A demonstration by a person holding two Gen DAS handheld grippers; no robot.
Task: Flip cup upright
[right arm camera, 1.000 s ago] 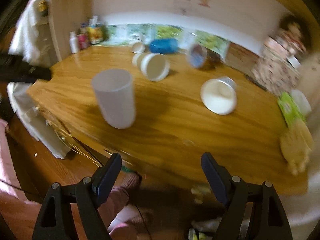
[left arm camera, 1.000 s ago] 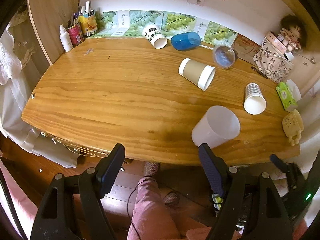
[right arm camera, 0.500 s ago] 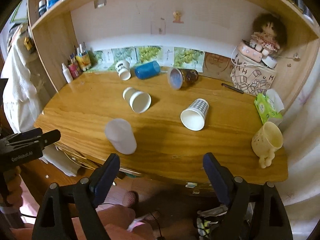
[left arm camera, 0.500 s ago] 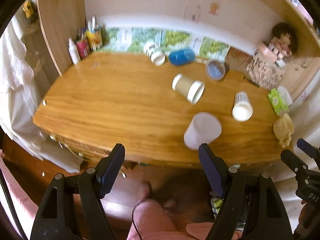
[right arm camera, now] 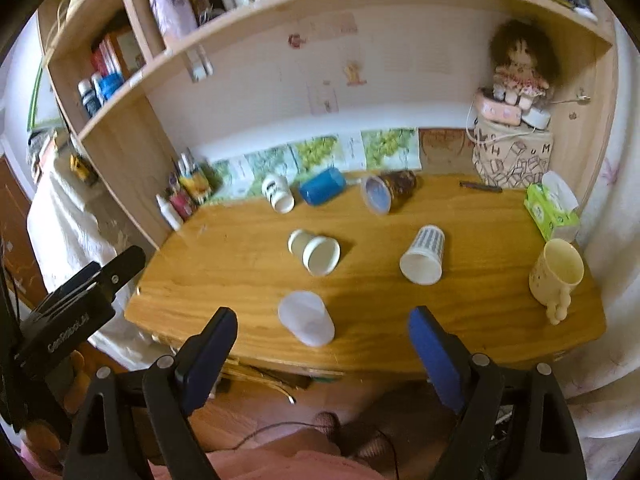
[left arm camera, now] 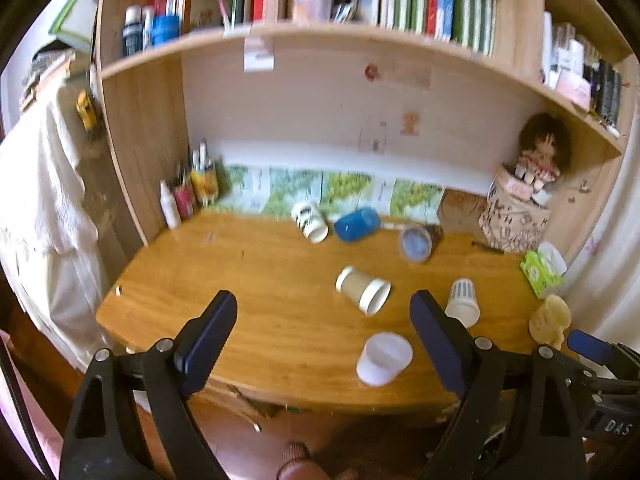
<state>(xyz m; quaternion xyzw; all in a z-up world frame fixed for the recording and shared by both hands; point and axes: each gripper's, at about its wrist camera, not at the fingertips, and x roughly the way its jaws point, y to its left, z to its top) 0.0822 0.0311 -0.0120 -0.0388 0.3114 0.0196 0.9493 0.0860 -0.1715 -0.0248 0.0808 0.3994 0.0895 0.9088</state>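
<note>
A translucent white plastic cup (left arm camera: 384, 359) (right arm camera: 306, 323) stands mouth up near the front edge of the wooden desk (left arm camera: 260, 280) (right arm camera: 240, 264). Several other cups lie on their sides: a tan paper cup (left arm camera: 363, 290) (right arm camera: 314, 251), a grid-patterned paper cup (left arm camera: 463, 301) (right arm camera: 424, 255), a blue cup (left arm camera: 357, 225) (right arm camera: 322, 191), a black-and-white cup (left arm camera: 309, 222) (right arm camera: 277, 193) and a dark cup with a bluish inside (left arm camera: 419, 241) (right arm camera: 387, 193). My left gripper (left arm camera: 324, 336) and right gripper (right arm camera: 322, 344) are both open and empty, held back from the desk's front edge.
A cream mug (left arm camera: 551, 322) (right arm camera: 557, 276) stands upright at the desk's right end beside a green tissue box (right arm camera: 552, 210). Bottles (left arm camera: 188, 196) stand at the back left, a patterned bag with a doll (right arm camera: 514, 148) at the back right. Bookshelves hang above.
Both grippers have pulled back and tilted up from the desk, so the bookshelves now show. The white cup stands where it was; no cup has moved.
</note>
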